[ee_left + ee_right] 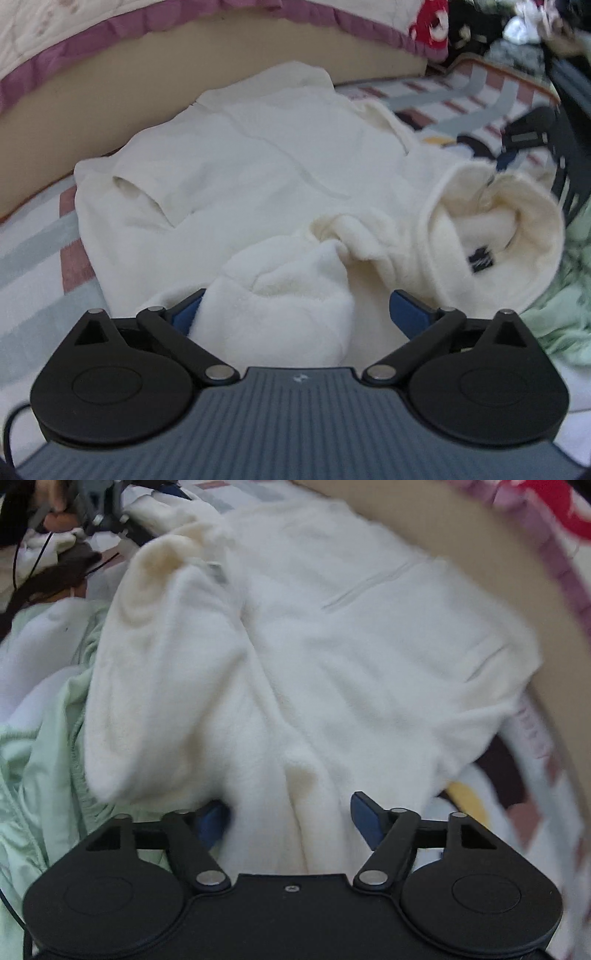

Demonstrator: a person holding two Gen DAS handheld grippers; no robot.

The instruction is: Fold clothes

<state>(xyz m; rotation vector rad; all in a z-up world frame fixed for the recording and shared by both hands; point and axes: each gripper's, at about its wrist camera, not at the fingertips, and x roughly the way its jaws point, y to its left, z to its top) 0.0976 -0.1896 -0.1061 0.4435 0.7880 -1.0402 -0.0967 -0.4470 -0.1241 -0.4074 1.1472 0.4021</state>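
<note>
A cream fleece garment (258,166) lies spread on the striped sheet (33,240), front up. Its collar (517,229) stands open at the right and shows a black label (480,260). My left gripper (297,306) is open wide, with a bunched sleeve (288,295) lying between its blue pads; the right pad is clear of the cloth. In the right wrist view the same garment (351,646) fills the middle. My right gripper (288,812) is open over a fold of its lower edge, which lies between the pads without being pinched.
Pale green cloth (44,775) is heaped beside the garment and also shows at the left wrist view's right edge (561,314). A tan padded wall (110,92) with a purple-trimmed quilt (74,48) borders the far side. Dark clutter (535,37) fills the top right corner.
</note>
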